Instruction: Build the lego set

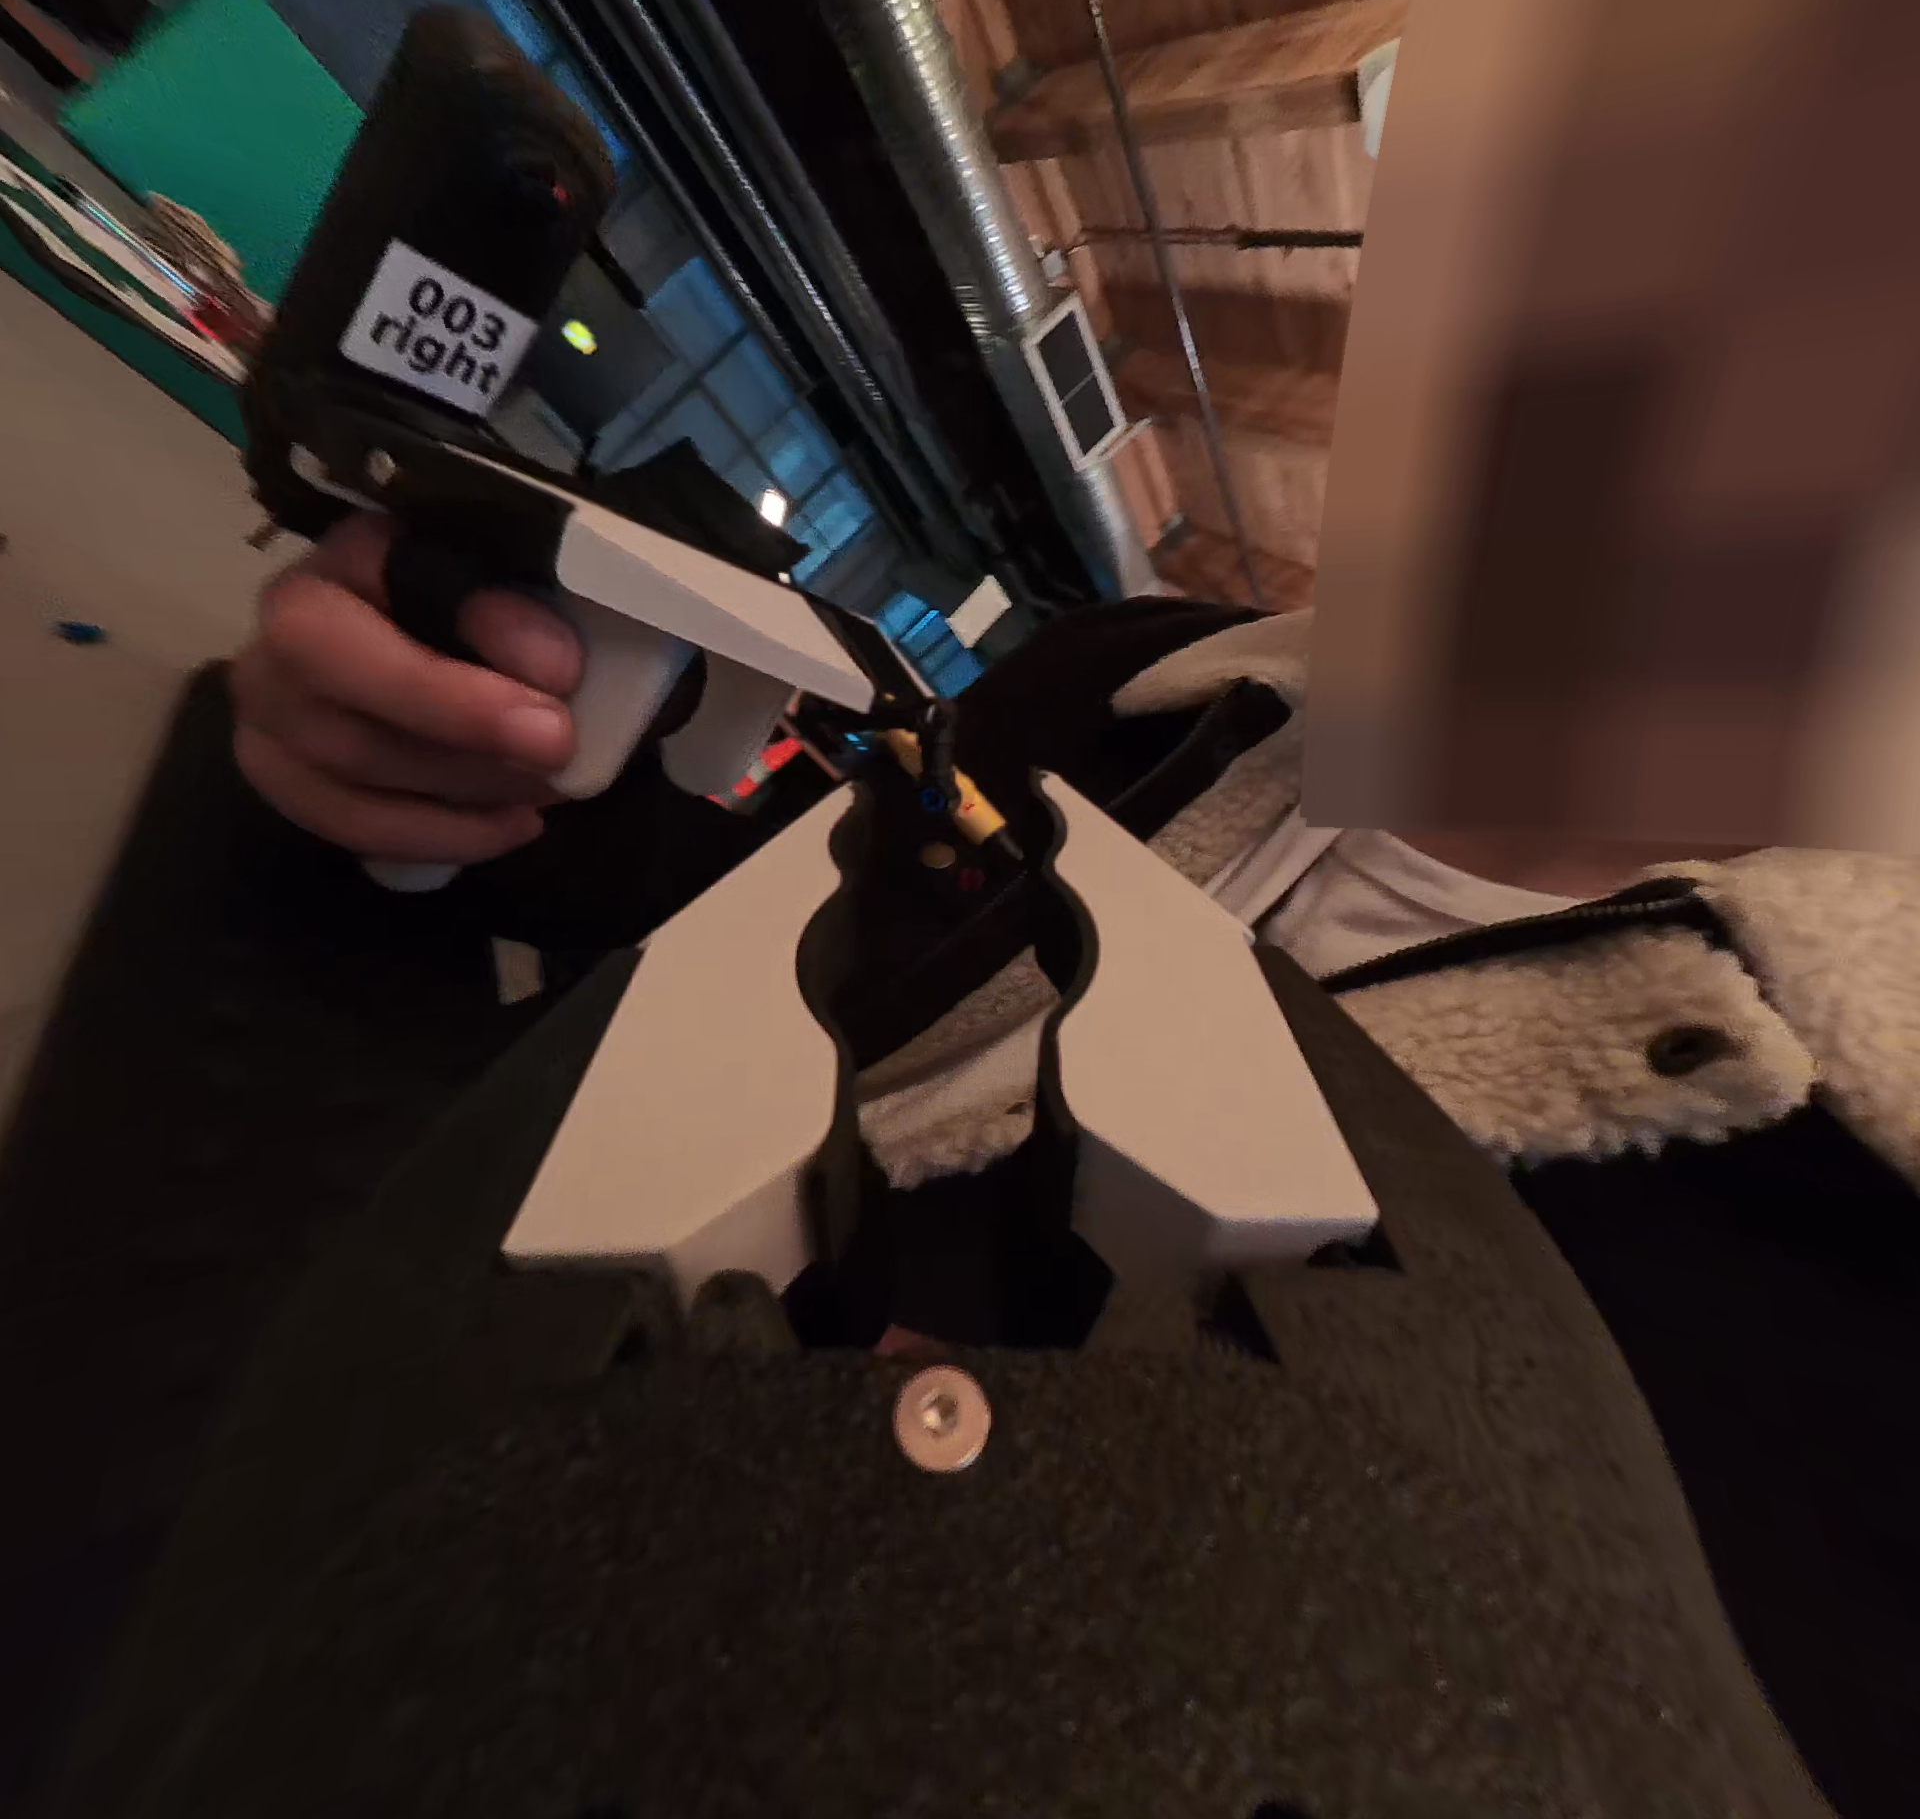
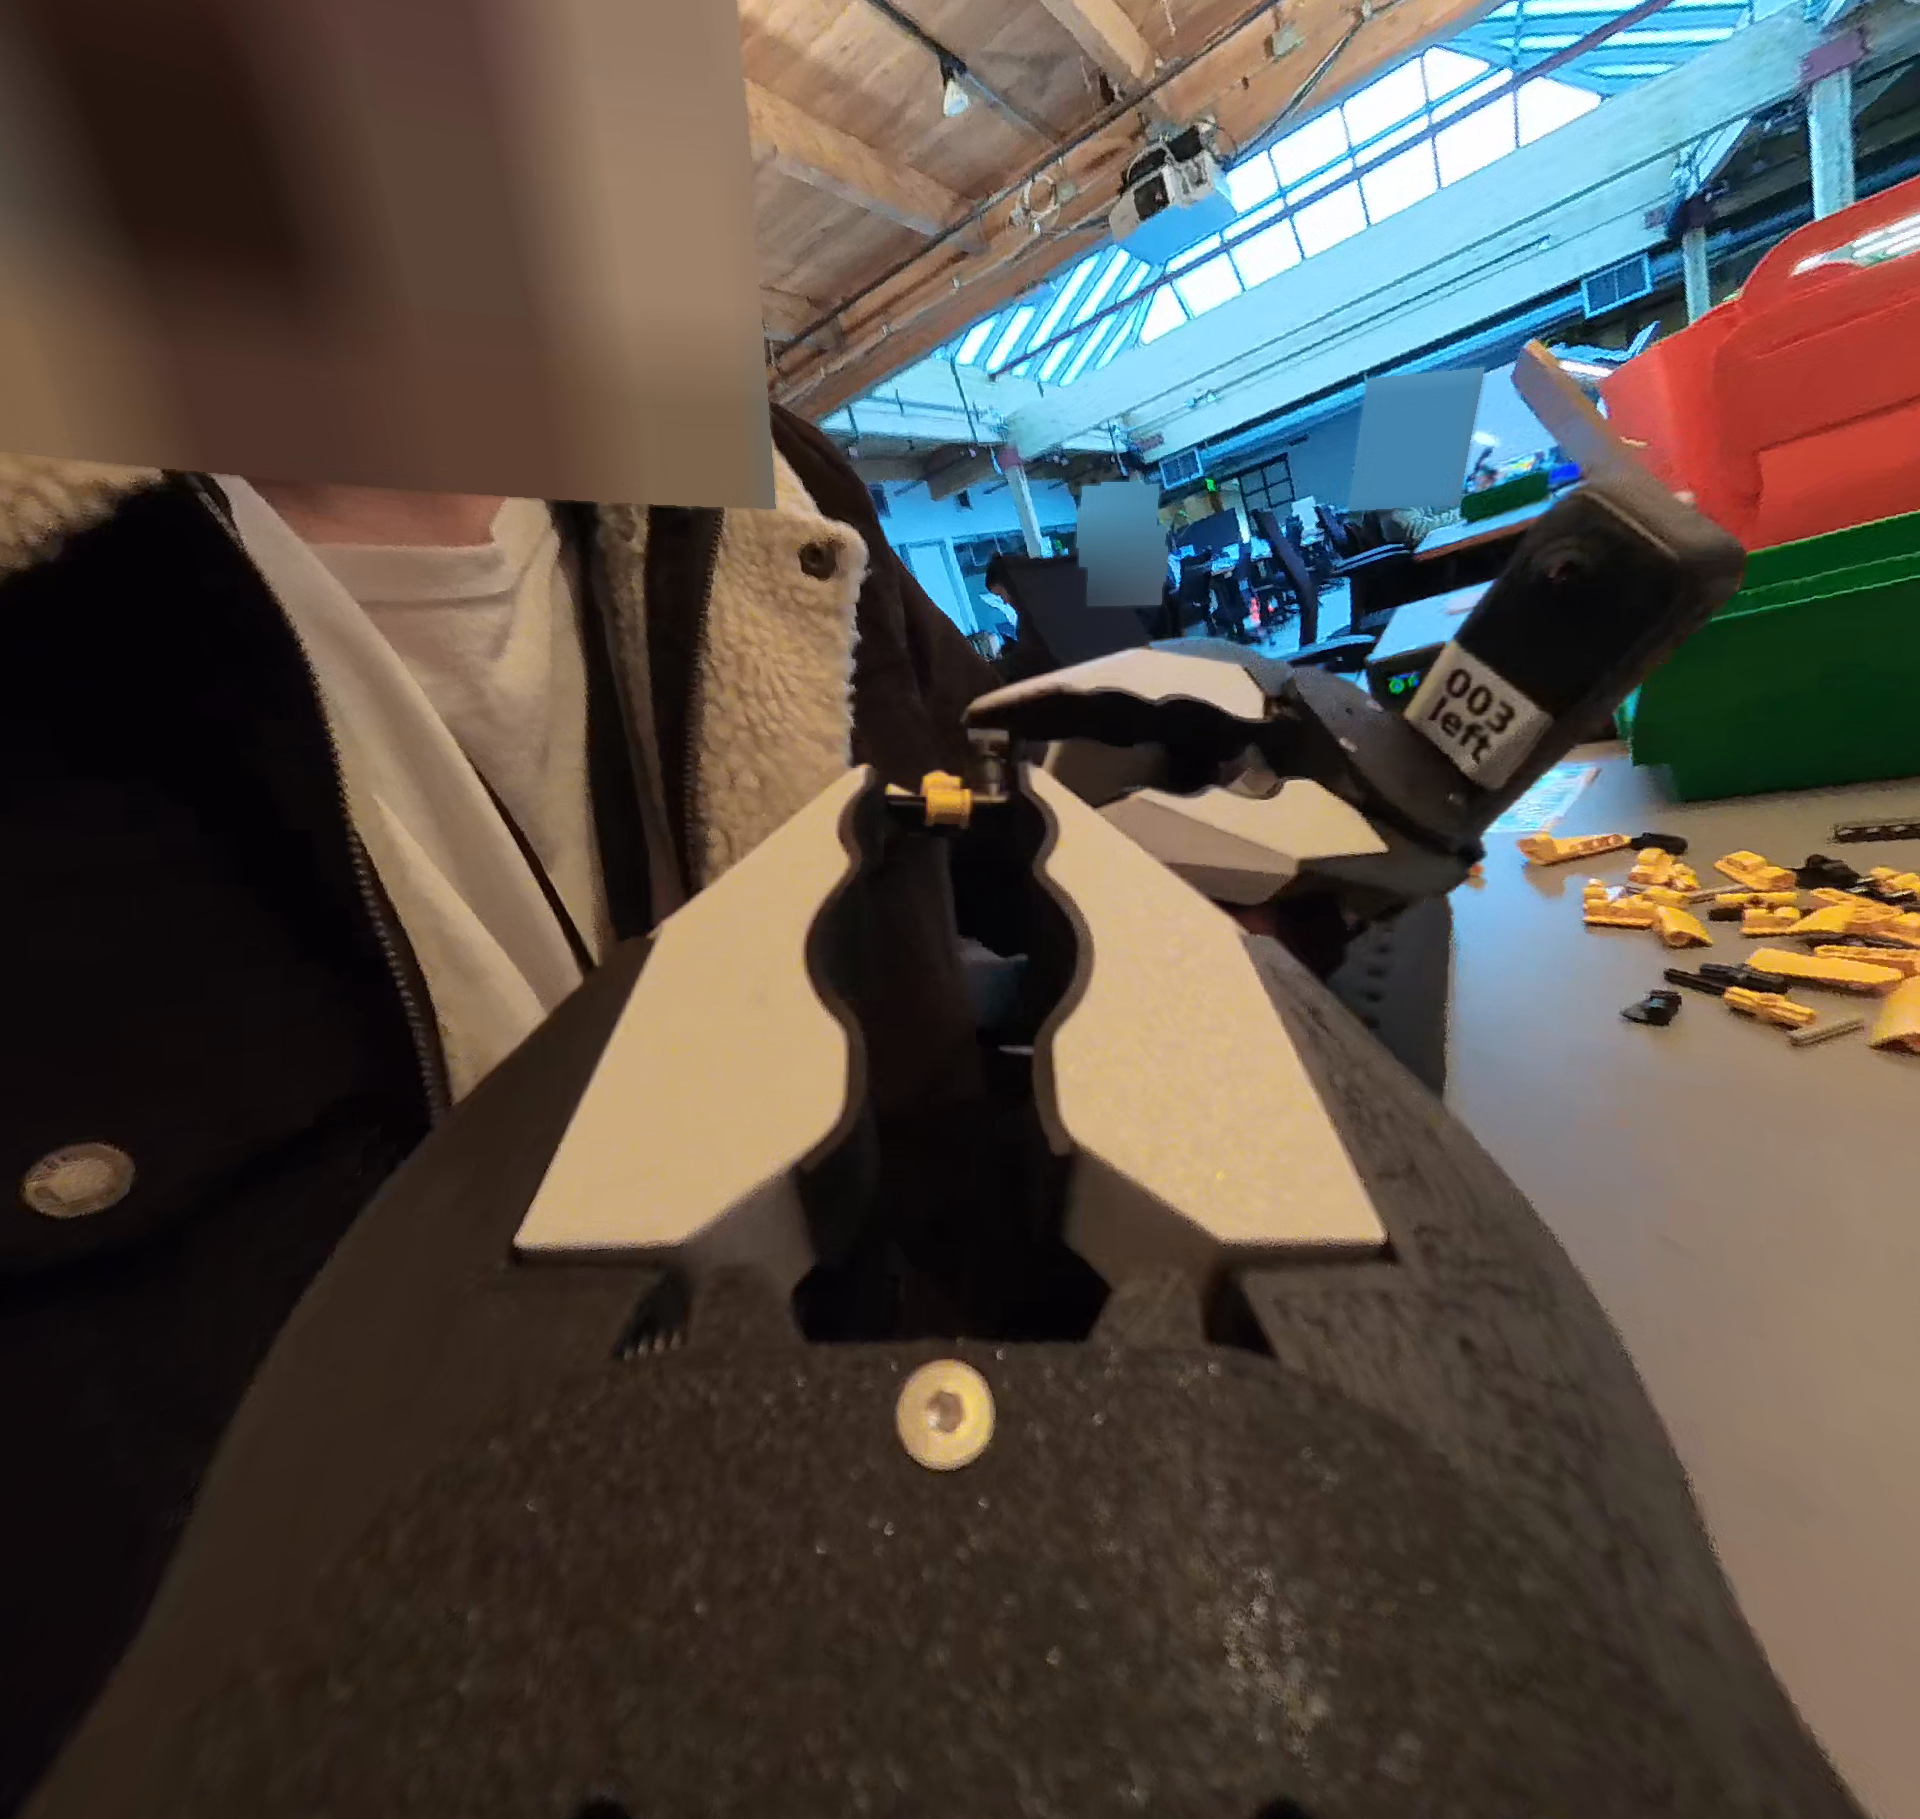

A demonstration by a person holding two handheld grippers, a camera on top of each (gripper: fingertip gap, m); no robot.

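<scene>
Small yellow-and-black lego piece [image 2: 943, 799] being pinched between the tips of the right gripper [image 2: 948, 801], fingers closing on it. Left gripper [image 2: 987, 720] meeting it tip to tip, seemingly gripping the piece's far end. Both carrying white labels. Loose yellow bricks [image 2: 1756, 922] lying on the worktop [image 2: 1662, 1198] beyond.

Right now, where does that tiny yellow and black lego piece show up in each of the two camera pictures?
Left wrist view: the lego piece sits just above centre, at the tips of the left claw, where the right claw's tips meet it.
Right wrist view: the piece sits just above centre, at the right claw tips.
Shared landmark: the person's fleece-lined jacket.
</scene>
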